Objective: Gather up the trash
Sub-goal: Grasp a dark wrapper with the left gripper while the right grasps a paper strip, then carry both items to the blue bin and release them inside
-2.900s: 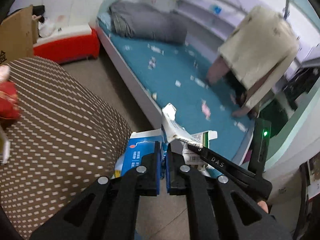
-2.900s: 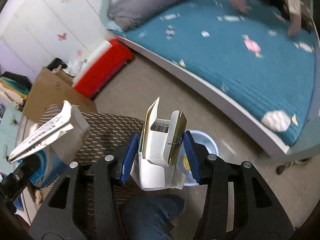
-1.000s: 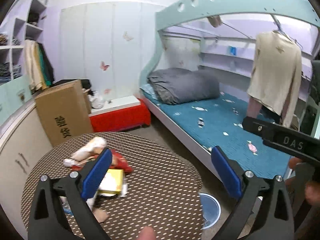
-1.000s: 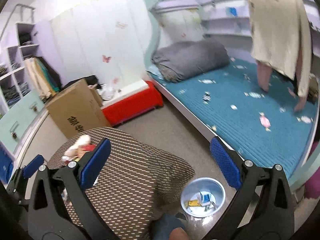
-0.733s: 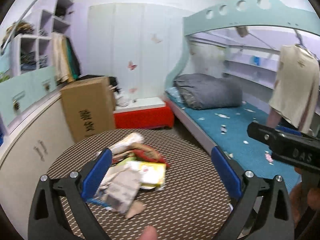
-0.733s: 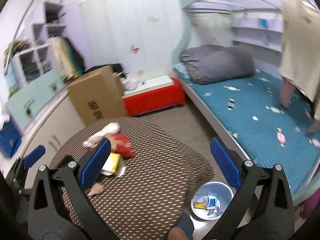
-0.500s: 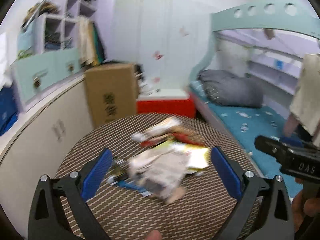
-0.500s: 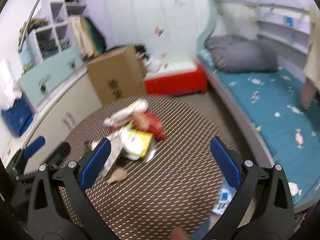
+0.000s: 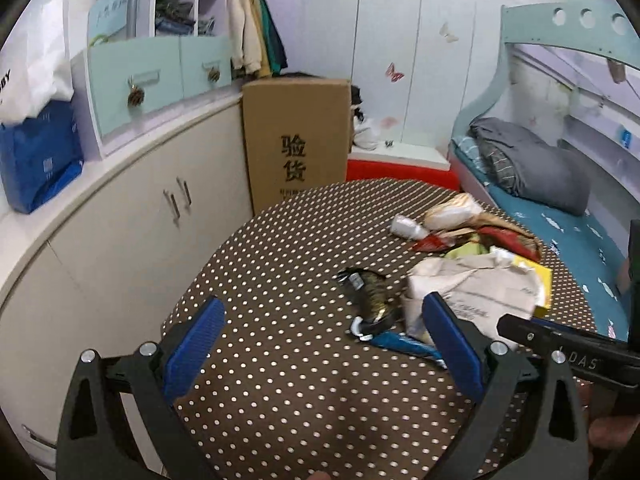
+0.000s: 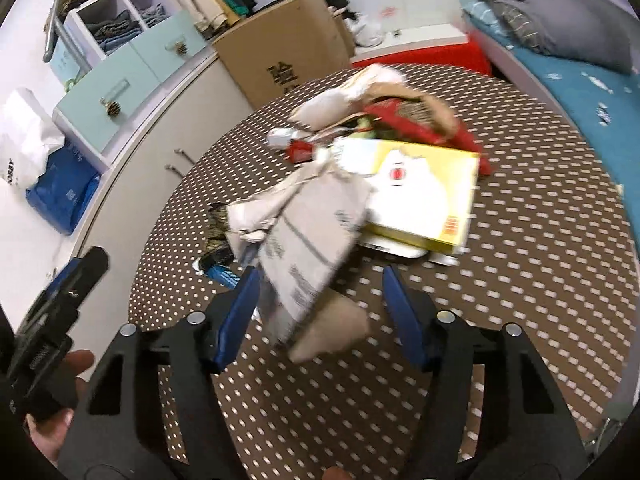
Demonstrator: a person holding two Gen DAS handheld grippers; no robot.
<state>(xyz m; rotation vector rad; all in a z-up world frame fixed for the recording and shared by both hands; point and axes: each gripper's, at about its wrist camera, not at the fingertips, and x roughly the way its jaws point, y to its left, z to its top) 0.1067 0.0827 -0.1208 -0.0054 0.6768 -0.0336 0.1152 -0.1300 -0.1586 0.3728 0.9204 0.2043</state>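
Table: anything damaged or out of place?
Yes. A heap of trash sits on the dotted table: a crumpled grey bag draped over a yellow box, red wrapper behind, torn dark wrapper alongside. The right gripper, closing, straddles the bag's lower end, not yet pinching.

One round dotted table (image 9: 280, 380), one pile of trash (image 10: 360, 184) — including one yellow box (image 10: 424, 196) — one cardboard carton (image 9: 296, 136), two grippers.

A cardboard box (image 9: 296, 140) stands between the cream cabinet (image 9: 120, 216) and a red chest (image 9: 400, 170), beside the bed (image 9: 552, 216).
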